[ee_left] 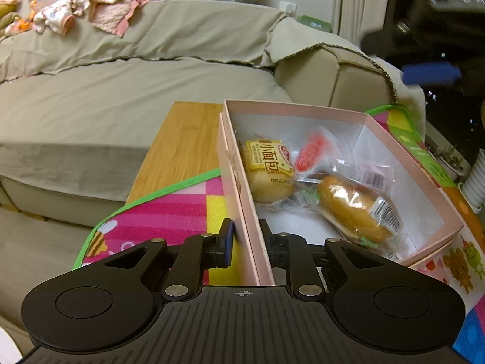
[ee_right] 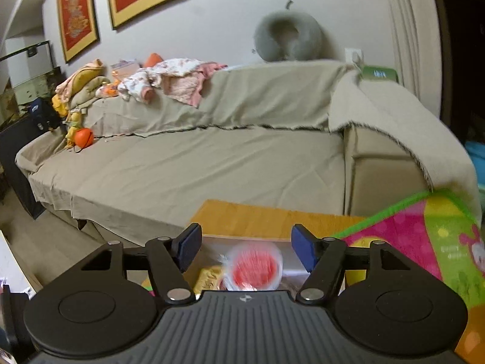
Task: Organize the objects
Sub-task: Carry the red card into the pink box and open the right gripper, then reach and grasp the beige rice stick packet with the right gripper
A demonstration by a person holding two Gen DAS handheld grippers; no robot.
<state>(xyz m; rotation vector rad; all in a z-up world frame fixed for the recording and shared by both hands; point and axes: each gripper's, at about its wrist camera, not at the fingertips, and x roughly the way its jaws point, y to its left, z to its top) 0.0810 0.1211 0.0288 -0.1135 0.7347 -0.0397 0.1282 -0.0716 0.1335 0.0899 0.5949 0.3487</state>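
A pink cardboard box [ee_left: 303, 109] stands on a colourful play mat [ee_left: 169, 212] over a wooden table [ee_left: 185, 139]. In the box lie a yellow-labelled bread bun [ee_left: 268, 166], a second wrapped bun [ee_left: 357, 209] and a red snack in clear wrap [ee_left: 310, 151]. My left gripper [ee_left: 247, 239] is shut on the box's left wall, one finger outside and one inside. My right gripper [ee_right: 247, 244] is open and empty above the box, with the red snack [ee_right: 253, 267] below between its fingers. The right gripper also shows as a dark blur at the upper right of the left wrist view [ee_left: 430, 72].
A beige covered sofa [ee_right: 197, 163] stands right behind the table, with clothes [ee_right: 169, 82] piled on its back and a grey neck pillow [ee_right: 288, 36] against the wall. The table's far edge [ee_right: 272, 212] is close to the sofa seat.
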